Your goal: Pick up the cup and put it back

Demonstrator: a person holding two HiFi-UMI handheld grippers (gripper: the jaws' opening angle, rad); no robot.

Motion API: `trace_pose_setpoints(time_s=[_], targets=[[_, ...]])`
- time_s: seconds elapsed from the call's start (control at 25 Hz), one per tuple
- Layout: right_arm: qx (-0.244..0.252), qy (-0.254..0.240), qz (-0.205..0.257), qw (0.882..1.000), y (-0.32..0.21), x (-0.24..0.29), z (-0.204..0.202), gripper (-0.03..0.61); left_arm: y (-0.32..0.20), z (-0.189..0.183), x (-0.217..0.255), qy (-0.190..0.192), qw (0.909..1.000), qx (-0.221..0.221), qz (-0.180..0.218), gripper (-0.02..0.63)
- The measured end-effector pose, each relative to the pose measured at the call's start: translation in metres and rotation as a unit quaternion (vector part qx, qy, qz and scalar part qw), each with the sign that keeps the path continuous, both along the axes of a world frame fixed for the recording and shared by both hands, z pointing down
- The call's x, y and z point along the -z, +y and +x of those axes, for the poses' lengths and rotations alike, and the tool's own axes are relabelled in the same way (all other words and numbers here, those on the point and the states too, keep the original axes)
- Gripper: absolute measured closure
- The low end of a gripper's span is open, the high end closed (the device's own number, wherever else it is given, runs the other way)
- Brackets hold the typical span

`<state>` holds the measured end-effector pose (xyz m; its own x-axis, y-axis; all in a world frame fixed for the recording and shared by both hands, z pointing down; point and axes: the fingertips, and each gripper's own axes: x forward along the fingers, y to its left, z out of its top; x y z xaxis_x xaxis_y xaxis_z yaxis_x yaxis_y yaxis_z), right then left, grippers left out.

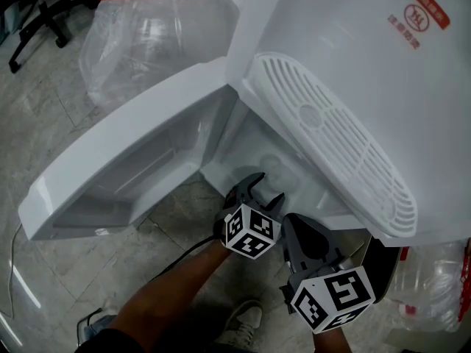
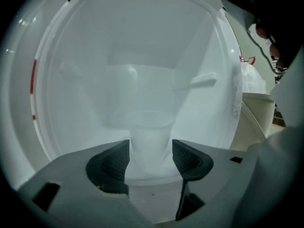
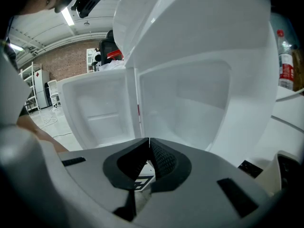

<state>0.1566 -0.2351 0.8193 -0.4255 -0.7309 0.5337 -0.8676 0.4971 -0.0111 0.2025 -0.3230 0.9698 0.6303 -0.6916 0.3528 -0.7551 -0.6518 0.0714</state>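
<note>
A translucent white cup (image 2: 150, 136) stands upright on the floor of the white fridge compartment (image 2: 95, 80). My left gripper (image 2: 150, 156) is open, with its dark fingers (image 2: 114, 163) on either side of the cup's lower half, very close to its walls. In the head view the left gripper (image 1: 263, 194) reaches into the compartment, where the cup (image 1: 273, 166) shows only faintly. My right gripper (image 1: 297, 227) is shut on nothing and is held back, to the right of the left one and outside the fridge. Its jaws (image 3: 148, 145) meet at the tips.
The white fridge door (image 1: 110, 175) stands open to the left. A white ribbed grille panel (image 1: 331, 142) overhangs the compartment on the right. Clear plastic bags (image 1: 140, 35) lie behind the door, with a chair base (image 1: 40, 20) at the far left. A cable (image 1: 11, 263) runs across the tiled floor.
</note>
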Motion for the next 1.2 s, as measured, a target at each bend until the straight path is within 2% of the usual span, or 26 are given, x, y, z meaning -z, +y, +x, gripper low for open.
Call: trace_pose_setpoints(time_s=[0.48, 0.68, 0.84, 1.2], targets=[[-0.018, -0.017, 0.009, 1.000, 0.006, 0.012, -0.014, 0.557, 0.034, -0.027, 0.013, -0.014, 0.9998, -0.014, 0.005, 0.346], [-0.032, -0.023, 0.015, 0.999, 0.016, 0.016, -0.019, 0.557, 0.051, -0.047, 0.028, -0.016, 0.9995, -0.024, 0.016, 0.390], [-0.044, -0.025, 0.020, 0.999, 0.026, 0.020, -0.025, 0.557, 0.071, -0.062, 0.053, -0.001, 0.9990, -0.032, 0.031, 0.457], [-0.054, -0.024, 0.032, 0.998, 0.046, 0.033, -0.048, 0.557, 0.101, -0.106, 0.108, 0.009, 0.9984, -0.032, 0.046, 0.533]])
